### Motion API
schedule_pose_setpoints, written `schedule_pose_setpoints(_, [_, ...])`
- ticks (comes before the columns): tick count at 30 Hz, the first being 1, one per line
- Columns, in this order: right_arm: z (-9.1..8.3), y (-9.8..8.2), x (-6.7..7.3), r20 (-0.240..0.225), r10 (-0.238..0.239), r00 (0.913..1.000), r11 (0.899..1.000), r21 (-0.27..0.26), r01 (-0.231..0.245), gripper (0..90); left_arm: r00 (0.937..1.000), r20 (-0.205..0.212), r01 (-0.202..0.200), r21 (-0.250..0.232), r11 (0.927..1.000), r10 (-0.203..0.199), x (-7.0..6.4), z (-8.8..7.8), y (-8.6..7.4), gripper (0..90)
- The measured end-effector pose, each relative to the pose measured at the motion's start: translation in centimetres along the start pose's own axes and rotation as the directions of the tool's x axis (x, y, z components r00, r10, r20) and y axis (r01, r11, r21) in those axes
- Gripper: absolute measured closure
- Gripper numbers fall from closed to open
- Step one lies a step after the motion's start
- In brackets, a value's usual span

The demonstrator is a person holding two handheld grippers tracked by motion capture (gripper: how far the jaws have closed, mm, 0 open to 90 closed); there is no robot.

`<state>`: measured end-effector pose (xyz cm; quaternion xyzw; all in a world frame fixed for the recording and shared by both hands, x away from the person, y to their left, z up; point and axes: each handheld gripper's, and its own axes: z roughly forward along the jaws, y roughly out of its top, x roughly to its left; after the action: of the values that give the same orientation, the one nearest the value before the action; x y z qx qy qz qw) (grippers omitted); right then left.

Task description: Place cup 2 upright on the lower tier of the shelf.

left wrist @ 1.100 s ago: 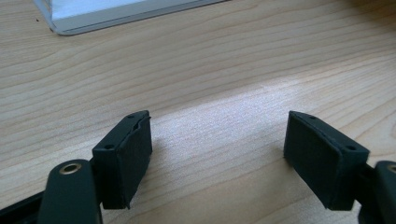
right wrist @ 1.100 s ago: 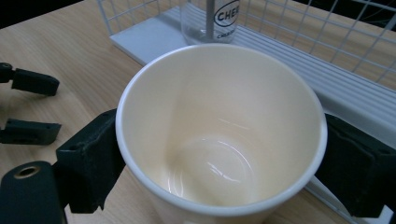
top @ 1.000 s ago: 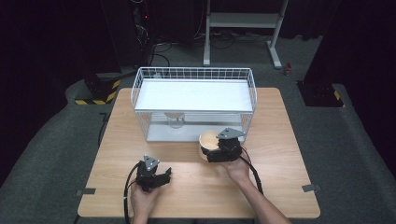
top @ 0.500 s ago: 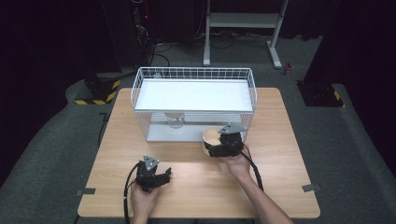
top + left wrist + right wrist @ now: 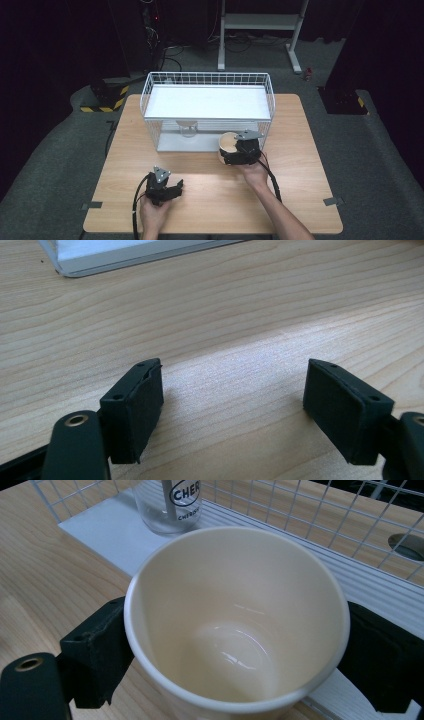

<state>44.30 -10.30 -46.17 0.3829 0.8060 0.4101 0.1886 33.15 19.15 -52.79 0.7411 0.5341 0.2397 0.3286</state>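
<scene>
Between the right gripper (image 5: pixel 235 645) jaws sits a clamped cup (image 5: pixel 235 615); lift it level over the basket (image 5: pixel 207 80) rim; left gripper (image 5: pixel 235 405) gapes empty.

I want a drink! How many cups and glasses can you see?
2. A cream paper cup is held in the right gripper just in front of the wire basket. A clear glass stands inside the basket. None look hidden.

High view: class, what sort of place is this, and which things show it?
Probably a lab or recording studio, not a home: a bare wooden table on grey carpet, dark surroundings, tape marks at the table's corners, and hazard-striped equipment on the floor behind.
</scene>
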Motion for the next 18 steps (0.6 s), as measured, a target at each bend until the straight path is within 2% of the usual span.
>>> schedule_pose_setpoints(4, [0.2,0.2,0.1,0.005,-0.001,1.0000,1.000,0.008,0.001,10.0,1.0000,0.000,0.001,0.000,1.0000,-0.001,0.0,0.0,0.0,24.5])
schedule_pose_setpoints(14, [1.2,0.4,0.1,0.029,-0.006,0.9996,1.000,-0.015,0.006,9.8,0.9999,0.005,-0.009,-0.001,1.0000,0.009,-0.1,0.0,0.0,24.6])
schedule_pose_setpoints(18, [1.5,0.4,0.1,0.032,0.011,0.9994,1.000,-0.025,-0.010,9.8,1.0000,0.005,-0.008,-0.001,1.0000,0.008,-0.1,0.0,0.0,24.7])
